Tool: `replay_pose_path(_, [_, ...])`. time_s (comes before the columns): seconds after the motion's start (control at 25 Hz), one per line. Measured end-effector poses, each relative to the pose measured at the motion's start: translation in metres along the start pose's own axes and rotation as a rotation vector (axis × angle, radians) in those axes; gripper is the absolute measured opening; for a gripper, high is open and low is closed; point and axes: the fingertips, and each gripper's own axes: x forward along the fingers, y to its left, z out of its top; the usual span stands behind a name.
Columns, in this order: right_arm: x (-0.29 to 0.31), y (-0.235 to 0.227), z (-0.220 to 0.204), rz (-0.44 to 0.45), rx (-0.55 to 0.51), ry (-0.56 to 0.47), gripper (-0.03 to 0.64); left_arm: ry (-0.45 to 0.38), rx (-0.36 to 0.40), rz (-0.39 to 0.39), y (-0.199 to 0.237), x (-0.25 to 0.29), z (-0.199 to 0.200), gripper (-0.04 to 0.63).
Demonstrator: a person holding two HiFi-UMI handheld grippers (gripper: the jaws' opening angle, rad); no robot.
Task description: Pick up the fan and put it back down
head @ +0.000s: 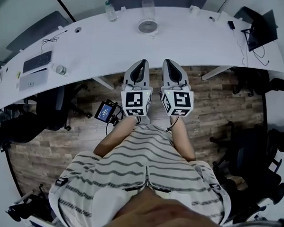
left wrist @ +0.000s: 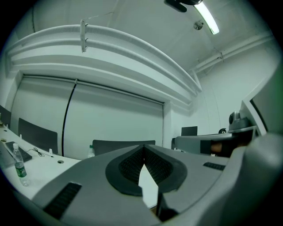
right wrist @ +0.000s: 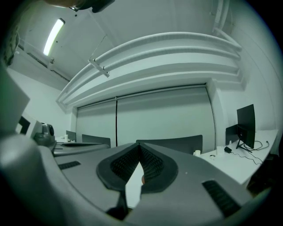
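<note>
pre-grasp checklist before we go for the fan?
1. Fan on the table, ahead of both grippers: ok.
2. Fan upright: cannot tell.
3. Left gripper open for the grab: not ok, jaws closed, empty.
4. Right gripper open: not ok, jaws closed, empty.
5. Tabletop between grippers and fan bare: ok.
6. Grippers at the fan: not ok, both well short.

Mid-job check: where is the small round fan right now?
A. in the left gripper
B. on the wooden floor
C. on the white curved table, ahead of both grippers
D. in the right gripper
C: the small round grey fan sits on the white curved table, beyond the left gripper and right gripper, both with fingers shut on nothing.
</note>
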Motion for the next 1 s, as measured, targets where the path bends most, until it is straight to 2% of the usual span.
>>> replay_pose_path(0.56, [0.099, -0.038, 0.02, 0.021, -0.01, 0.031, 0.012, 0.02, -0.022, 0.02, 0.042, 0.098, 0.016, 0.008])
replay_pose_path(0.84, [0.123, -0.054, 0.017, 0.013, -0.035, 0.075, 0.012, 0.041, -0.077, 0.03, 0.058, 0.124, 0.01, 0.008])
replay_pose_path(1.0, [0.129, -0.058, 0.016, 0.018, -0.025, 0.073, 0.012, 0.047, -0.071, 0.039, 0.06, 0.129, 0.008, 0.008])
